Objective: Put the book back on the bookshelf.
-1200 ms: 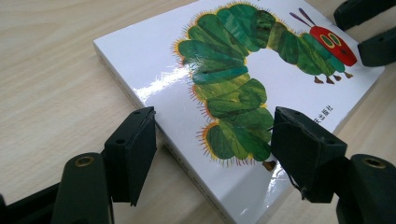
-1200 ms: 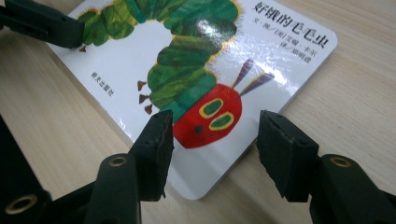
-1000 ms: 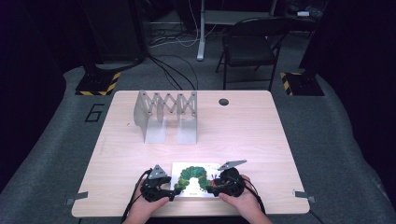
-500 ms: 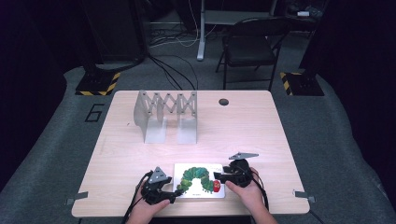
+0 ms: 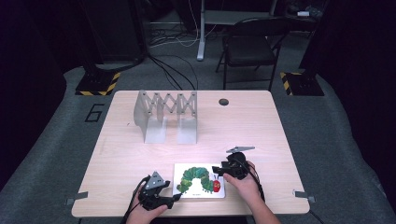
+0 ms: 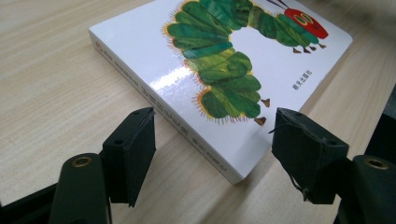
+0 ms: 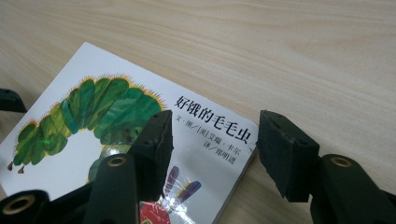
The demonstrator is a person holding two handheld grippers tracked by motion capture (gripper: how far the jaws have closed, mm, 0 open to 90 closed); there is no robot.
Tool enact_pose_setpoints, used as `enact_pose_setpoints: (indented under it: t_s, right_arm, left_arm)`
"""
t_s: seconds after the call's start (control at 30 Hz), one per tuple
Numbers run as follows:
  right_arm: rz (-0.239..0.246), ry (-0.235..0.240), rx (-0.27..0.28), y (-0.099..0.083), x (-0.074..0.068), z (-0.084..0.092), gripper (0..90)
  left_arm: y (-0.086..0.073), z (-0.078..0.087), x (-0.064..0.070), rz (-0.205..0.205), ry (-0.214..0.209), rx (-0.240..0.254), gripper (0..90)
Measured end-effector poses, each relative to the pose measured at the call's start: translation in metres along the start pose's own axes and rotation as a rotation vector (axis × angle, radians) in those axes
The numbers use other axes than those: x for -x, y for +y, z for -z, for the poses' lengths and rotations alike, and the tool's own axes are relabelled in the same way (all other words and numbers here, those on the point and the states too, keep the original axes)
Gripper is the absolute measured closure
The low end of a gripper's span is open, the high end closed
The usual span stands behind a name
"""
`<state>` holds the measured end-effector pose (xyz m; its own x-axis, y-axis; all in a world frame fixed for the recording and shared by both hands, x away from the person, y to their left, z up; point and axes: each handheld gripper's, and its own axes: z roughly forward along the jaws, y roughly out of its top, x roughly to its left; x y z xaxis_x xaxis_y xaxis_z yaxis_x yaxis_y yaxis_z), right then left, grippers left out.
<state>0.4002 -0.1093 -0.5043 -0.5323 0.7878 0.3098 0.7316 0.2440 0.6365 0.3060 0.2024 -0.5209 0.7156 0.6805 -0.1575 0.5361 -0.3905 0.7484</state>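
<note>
Left claw [image 6: 212, 144] sits low at the near left corner of the picture book [image 5: 200, 180], jaws parted with the book's corner and spine edge between them, pads clear of it on both sides, gripping nothing. Over to the right claw [image 7: 212, 140]: it's at the book's right edge, jaws apart, one hovering above the white cover by the printed title, the other out past the edge over bare wood, and nothing pinched there either. The book lies flat, cover up, green caterpillar showing, at the near edge of the table [image 5: 140, 149] between the two hands. Farther back on the left stands a grey accordion rack [image 5: 166, 114], well apart from the book.
</note>
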Motion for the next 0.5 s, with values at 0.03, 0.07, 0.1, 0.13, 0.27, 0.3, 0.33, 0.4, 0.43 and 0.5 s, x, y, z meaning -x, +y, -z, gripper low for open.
enact_pose_setpoints:
  t_s: [0.03, 0.07, 0.1, 0.13, 0.27, 0.3, 0.33, 0.4, 0.43, 0.5]
  right_arm:
    - [-0.007, -0.001, -0.004, 0.001, 0.000, 0.000, 45.1]
    - [-0.006, 0.004, -0.002, 0.002, 0.002, 0.000, 45.1]
    - [-0.006, 0.004, -0.002, 0.002, 0.002, 0.000, 45.1]
    - [-0.036, 0.010, -0.012, 0.003, 0.001, 0.001, 45.3]
    - [-0.065, 0.021, -0.015, 0.005, 0.004, -0.001, 45.1]
    - [-0.059, 0.019, -0.013, 0.005, 0.005, -0.002, 45.0]
    - [-0.065, 0.016, -0.019, 0.005, 0.005, -0.004, 44.9]
    - [-0.051, 0.012, -0.017, 0.005, 0.005, -0.005, 44.9]
    - [-0.054, 0.009, -0.020, 0.005, 0.005, -0.005, 44.9]
    - [-0.064, 0.011, -0.032, 0.005, 0.005, -0.006, 44.9]
  left_arm:
    - [-0.001, -0.001, 0.001, -0.006, 0.005, 0.000, 30.6]
    - [-0.002, -0.001, 0.002, -0.012, 0.000, -0.007, 30.6]
    - [-0.002, -0.001, 0.002, -0.012, 0.000, -0.007, 30.6]
    - [-0.003, -0.002, 0.004, -0.015, -0.002, -0.015, 30.6]
    - [-0.004, -0.004, 0.008, -0.030, 0.008, -0.007, 30.0]
    - [-0.005, -0.004, 0.009, -0.033, 0.007, -0.010, 29.9]
    - [-0.005, -0.004, 0.009, -0.036, 0.014, -0.008, 29.8]
    - [-0.005, -0.004, 0.010, -0.036, 0.018, -0.007, 29.7]
    - [-0.005, -0.004, 0.011, -0.038, 0.020, -0.007, 29.7]
    - [-0.006, -0.005, 0.011, -0.041, 0.024, -0.005, 29.4]
